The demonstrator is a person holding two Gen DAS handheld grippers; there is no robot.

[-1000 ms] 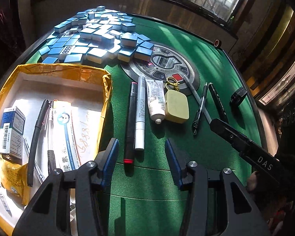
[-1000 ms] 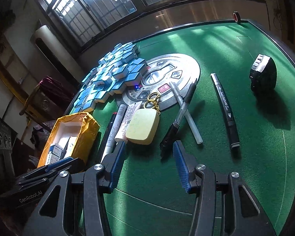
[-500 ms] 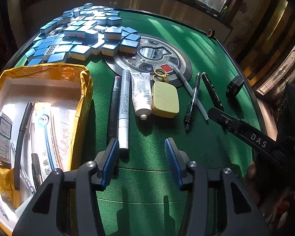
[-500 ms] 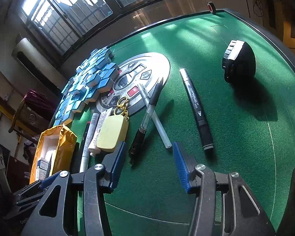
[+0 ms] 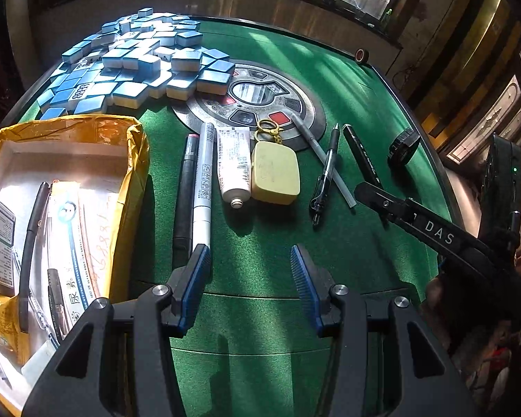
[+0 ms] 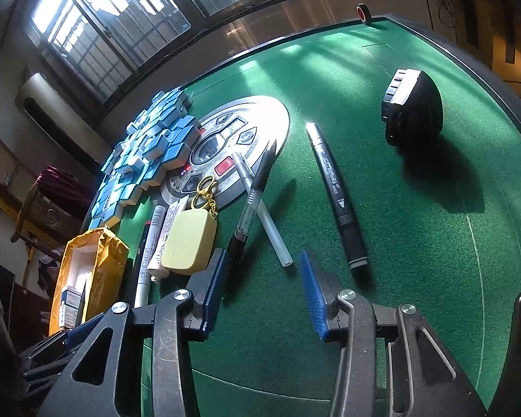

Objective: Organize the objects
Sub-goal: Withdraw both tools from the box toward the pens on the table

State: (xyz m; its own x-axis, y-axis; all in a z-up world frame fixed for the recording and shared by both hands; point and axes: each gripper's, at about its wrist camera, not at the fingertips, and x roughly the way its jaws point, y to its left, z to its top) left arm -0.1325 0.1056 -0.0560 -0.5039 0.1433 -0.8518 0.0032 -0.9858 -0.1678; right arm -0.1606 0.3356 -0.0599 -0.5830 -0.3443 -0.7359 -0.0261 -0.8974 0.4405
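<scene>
Several things lie in a row on the green felt: a black marker (image 5: 185, 187), a white marker (image 5: 203, 180), a white tube (image 5: 233, 163), a yellow case on a gold keyring (image 5: 275, 172), a black gel pen (image 6: 257, 187) crossed over a frosted pen (image 6: 260, 212), and a black art marker (image 6: 333, 187). My left gripper (image 5: 248, 260) hangs open just short of the white marker's near end, with nothing in it. My right gripper (image 6: 263, 260) is closing. The frosted pen's near end lies just ahead of its gap and the pads touch nothing.
A yellow-wrapped box (image 5: 128, 173) at the left holds pens, small cartons and a tube pack. Blue mahjong tiles (image 5: 132, 66) are heaped beyond it, beside the round centre panel (image 5: 257, 93). A black domed object (image 6: 413, 107) sits at the right, a tape roll (image 6: 363, 12) at the far rim.
Both grippers have drifted along the table, and the crossed pens now lie closer to the right fingers. The right jaws have narrowed a little. The left jaws stand as before.
</scene>
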